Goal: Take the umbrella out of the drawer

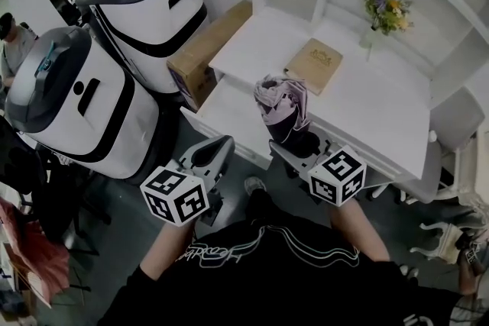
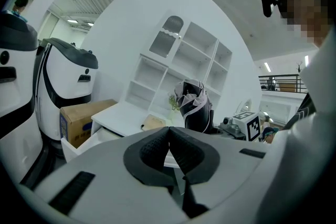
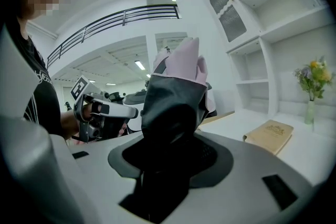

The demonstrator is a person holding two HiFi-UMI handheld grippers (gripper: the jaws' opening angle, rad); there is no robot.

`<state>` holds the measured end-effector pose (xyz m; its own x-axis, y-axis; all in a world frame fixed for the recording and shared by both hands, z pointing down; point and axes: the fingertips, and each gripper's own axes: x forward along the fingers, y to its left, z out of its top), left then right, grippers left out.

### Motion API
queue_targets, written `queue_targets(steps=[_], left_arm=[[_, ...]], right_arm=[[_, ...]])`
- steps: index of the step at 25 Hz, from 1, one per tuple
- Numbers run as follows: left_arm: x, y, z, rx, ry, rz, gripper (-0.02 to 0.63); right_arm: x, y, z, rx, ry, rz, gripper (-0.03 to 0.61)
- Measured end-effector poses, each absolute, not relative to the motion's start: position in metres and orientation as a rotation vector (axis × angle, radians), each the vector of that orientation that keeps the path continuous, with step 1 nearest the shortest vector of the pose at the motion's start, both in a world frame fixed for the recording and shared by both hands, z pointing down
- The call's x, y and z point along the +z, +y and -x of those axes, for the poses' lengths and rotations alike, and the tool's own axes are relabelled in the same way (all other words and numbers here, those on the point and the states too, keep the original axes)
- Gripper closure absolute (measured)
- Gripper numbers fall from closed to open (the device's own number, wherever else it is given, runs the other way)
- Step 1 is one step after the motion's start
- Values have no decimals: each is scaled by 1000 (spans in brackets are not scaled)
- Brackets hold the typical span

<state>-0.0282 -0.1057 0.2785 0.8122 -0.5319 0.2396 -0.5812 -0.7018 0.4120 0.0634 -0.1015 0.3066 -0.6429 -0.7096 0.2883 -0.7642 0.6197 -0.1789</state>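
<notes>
Pink-and-black fabric, loosely bunched: the folded umbrella [image 1: 283, 107] stands upright, out of the open drawer [image 1: 229, 107] at that drawer's 3 o'clock edge, pinched low on its dark end by the right gripper [image 1: 294, 150]. Light, I'd judge, but soft and slippery outside (the stiff core low down is the part to squeeze). The left gripper [image 1: 212, 155], at the umbrella's 8 o'clock, has its jaws pressed together on nothing.

book [image 1: 314, 65]: flat; vase of flowers [image 1: 384, 15]: upright; cardboard box [image 1: 208, 51]: beside white machine [image 1: 153, 8]
</notes>
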Motion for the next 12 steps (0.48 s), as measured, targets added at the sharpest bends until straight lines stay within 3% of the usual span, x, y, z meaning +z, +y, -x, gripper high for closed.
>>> queue_targets(steps=[12], left_arm=[[286,-106,22,148,-784,-2512,594]], right_arm=[[314,-99,-62,440,-2626,-1238,370]])
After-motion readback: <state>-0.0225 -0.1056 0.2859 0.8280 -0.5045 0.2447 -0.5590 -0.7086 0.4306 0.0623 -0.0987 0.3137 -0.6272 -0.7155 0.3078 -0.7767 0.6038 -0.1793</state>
